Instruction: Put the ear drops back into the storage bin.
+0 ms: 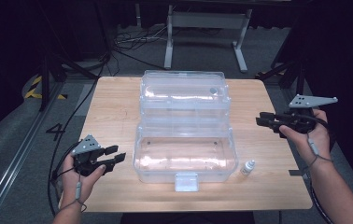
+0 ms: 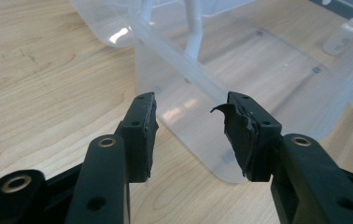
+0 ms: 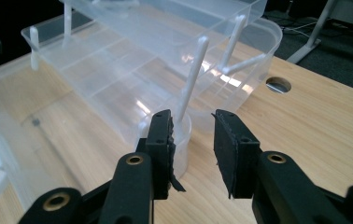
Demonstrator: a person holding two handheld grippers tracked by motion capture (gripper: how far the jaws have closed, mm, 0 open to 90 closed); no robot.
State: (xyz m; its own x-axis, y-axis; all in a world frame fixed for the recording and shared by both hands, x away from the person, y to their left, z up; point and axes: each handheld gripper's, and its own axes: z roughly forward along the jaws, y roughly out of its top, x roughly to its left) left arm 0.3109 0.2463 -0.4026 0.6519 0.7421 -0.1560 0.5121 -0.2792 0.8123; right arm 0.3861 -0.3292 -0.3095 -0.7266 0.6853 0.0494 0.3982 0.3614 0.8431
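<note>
Clear tiered box (image 1: 184, 140) is lying opened at tabletop (image 1: 114, 107) centre, trays fanned back for access. Left claw (image 1: 113, 156) is being held at 9 o'clock, jaws apart, empty; right claw (image 1: 264, 120) at 3 o'clock, likewise parted, nothing gripped. Small bottle (image 1: 247, 167) is standing at 5 o'clock, presumably awaiting stowing

One clear plastic box (image 1: 184, 154), lid open. One small dropper bottle (image 1: 247, 167). One wooden worktop (image 1: 114, 112). Two grippers: left (image 1: 114, 157), right (image 1: 264, 119).
</note>
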